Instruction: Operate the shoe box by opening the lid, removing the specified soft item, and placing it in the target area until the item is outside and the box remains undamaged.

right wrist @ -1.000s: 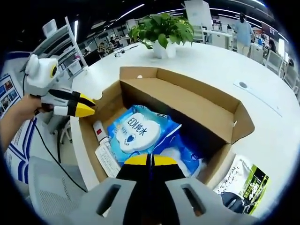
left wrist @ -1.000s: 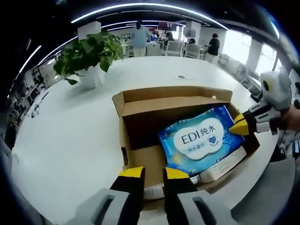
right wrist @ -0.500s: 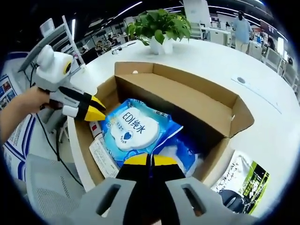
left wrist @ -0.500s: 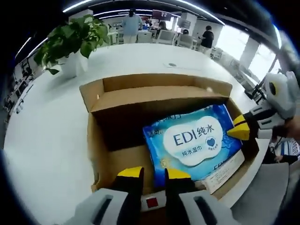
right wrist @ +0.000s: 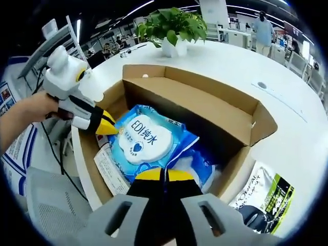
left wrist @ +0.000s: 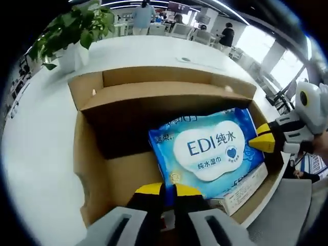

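Note:
An open brown cardboard box [left wrist: 92, 154] [right wrist: 205, 110] lies on the white table, its flap folded back. Inside lies a blue and white wet wipes pack [left wrist: 210, 148] [right wrist: 141, 143] with "EDI" on it. My left gripper [left wrist: 169, 190] is at the pack's near corner, jaws drawn almost together on its edge. In the right gripper view, the left gripper [right wrist: 106, 126] touches the pack's left edge. My right gripper [right wrist: 164, 175] is shut on the pack's crumpled near edge. In the left gripper view, the right gripper [left wrist: 259, 141] meets the pack's right edge.
A white flat carton [left wrist: 245, 188] [right wrist: 108, 169] lies beside the pack in the box. A potted plant [left wrist: 72, 31] [right wrist: 177, 28] stands beyond the box. A black, green and white bag [right wrist: 264, 197] lies on the table by the box. The table edge runs close to the box.
My left gripper has moved in to the pack's corner and its jaws have narrowed from open to nearly together. The right gripper has stayed shut on the pack.

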The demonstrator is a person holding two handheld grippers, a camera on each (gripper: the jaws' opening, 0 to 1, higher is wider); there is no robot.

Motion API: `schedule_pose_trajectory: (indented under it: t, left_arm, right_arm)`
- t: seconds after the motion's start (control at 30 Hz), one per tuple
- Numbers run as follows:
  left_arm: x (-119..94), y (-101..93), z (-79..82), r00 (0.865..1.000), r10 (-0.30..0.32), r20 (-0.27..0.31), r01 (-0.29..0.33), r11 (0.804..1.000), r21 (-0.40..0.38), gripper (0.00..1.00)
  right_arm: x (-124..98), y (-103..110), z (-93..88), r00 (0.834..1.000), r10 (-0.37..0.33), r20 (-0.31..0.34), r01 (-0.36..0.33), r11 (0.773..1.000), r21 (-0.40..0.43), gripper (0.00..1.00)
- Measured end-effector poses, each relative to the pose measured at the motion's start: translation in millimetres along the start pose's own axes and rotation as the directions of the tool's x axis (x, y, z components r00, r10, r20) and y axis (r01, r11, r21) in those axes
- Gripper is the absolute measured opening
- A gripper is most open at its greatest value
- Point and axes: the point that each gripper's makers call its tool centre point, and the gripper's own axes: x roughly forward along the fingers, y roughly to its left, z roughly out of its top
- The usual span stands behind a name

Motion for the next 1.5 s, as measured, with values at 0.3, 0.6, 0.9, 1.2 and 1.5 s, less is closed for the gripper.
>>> schedule_pose_trajectory:
  t: [0.3,0.6,0.9,1.2,1.5]
  left_arm:
    - [-1.4,1.1,0.5,1.000,0.003,0.002,-0.003,1.000,-0.001,0.00]
    - [-10.1,-2.2,4.4,1.000,0.004,0.018,-0.004,1.000,-0.015,0.00]
    - [-22.9,-7.6,12.7,0.998,-0.011,0.068,0.013,0.999,-0.031,0.00]
    - [-40.2,-14.7,23.9,0.990,-0.040,0.135,0.048,0.997,-0.056,0.00]
    - [-54.2,-27.9,34.2,0.981,-0.071,0.182,0.081,0.996,-0.049,0.00]
  right_arm:
    - [-1.6,0.5,1.6,1.000,-0.005,0.010,0.005,1.000,0.001,0.00]
    - [-7.7,0.8,6.3,0.999,-0.008,0.041,0.009,1.000,-0.006,0.00]
    - [-17.8,-1.1,11.7,0.997,-0.006,0.075,0.006,1.000,0.001,0.00]
    - [-33.7,-1.2,18.7,0.992,0.022,0.122,-0.029,0.998,0.052,0.00]
    - [-50.6,-5.2,21.9,0.988,0.029,0.153,-0.040,0.997,0.071,0.00]
